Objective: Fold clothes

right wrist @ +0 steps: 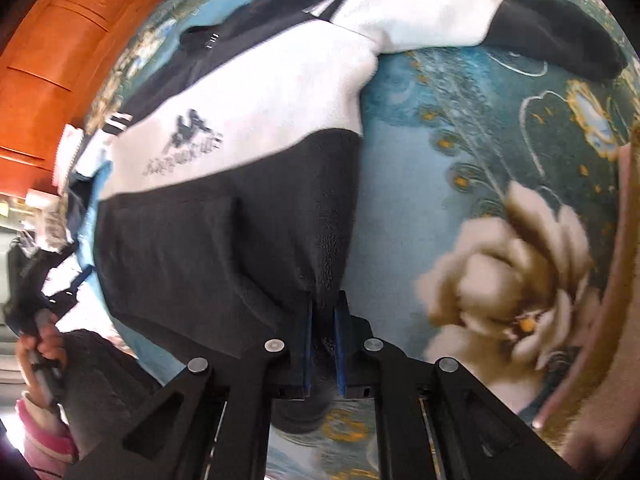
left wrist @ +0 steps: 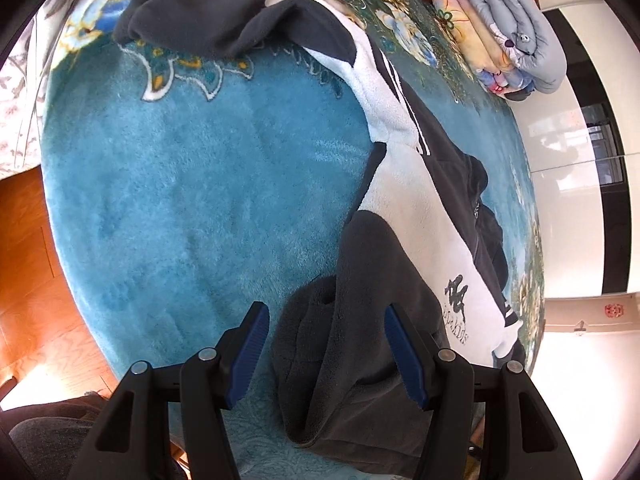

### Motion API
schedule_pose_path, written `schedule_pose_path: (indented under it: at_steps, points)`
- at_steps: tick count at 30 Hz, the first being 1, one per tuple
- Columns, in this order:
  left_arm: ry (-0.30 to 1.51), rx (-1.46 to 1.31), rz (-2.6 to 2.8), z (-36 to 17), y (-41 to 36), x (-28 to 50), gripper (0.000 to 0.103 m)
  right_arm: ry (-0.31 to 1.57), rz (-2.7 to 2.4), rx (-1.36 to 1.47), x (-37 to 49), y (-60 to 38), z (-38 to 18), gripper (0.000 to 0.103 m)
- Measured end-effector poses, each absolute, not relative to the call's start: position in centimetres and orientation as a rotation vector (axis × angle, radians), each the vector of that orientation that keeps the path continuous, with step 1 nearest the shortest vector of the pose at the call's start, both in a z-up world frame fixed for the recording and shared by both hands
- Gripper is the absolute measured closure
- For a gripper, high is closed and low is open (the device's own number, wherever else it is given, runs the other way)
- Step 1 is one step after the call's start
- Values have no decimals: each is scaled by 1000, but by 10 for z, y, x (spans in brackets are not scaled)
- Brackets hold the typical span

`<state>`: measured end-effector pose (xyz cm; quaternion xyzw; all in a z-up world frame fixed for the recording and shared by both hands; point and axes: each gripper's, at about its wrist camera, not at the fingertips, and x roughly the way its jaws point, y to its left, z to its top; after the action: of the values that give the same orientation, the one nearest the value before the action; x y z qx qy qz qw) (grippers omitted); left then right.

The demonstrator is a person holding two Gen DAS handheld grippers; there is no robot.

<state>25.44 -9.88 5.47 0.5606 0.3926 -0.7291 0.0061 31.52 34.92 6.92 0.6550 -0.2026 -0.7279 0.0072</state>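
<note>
A black and white fleece jacket (left wrist: 400, 184) lies spread on a teal blanket (left wrist: 200, 184) with a flower pattern.

In the left wrist view, the jacket runs from the upper left of the frame down to the lower right. One dark sleeve (left wrist: 208, 28) lies crumpled at the top. A white band carrying a dark logo (left wrist: 456, 300) sits at the right. The left gripper (left wrist: 326, 354) fills the bottom of the frame, its blue-padded fingers (left wrist: 248, 354) spread wide. The jacket's dark hem lies between them, but the pads are not pressing on it. Folded quilts (left wrist: 508, 28) are stacked at the upper right, and wooden floor (left wrist: 32, 248) shows at the left edge.

In the right wrist view, which is slightly blurred, the jacket fills the left and centre of the frame, its other dark-cuffed sleeve (right wrist: 552, 28) reaching toward the upper right. The right gripper (right wrist: 323, 348) sits at bottom centre, its fingers (right wrist: 307, 352) pinching a corner of the dark hem. A large cream flower (right wrist: 508, 280) on the blanket is at the right. At the lower left, a person's hand (right wrist: 44, 356) with a pink cuff grips a handle. An orange wooden cabinet (right wrist: 52, 60) stands at the upper left.
</note>
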Motion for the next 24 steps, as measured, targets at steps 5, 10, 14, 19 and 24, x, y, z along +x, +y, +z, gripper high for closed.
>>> schedule_pose_path:
  at_steps: [5, 10, 14, 19, 24]
  points:
    - [1229, 1728, -2323, 60, -99, 255, 39, -561, -2246, 2054, 310, 337, 72, 89]
    - [1244, 1719, -2341, 61, -97, 253, 39, -276, -2397, 1920, 300, 306, 124, 66]
    - [1179, 1665, -2375, 74, -98, 256, 39, -283, -2228, 1771, 282, 229, 127, 64]
    - [1204, 1609, -2376, 81, -117, 267, 39, -185, -2056, 1689, 272, 122, 110, 64]
    - [1262, 1556, -2385, 86, -137, 280, 39, 11, -1996, 1642, 264, 54, 93, 64]
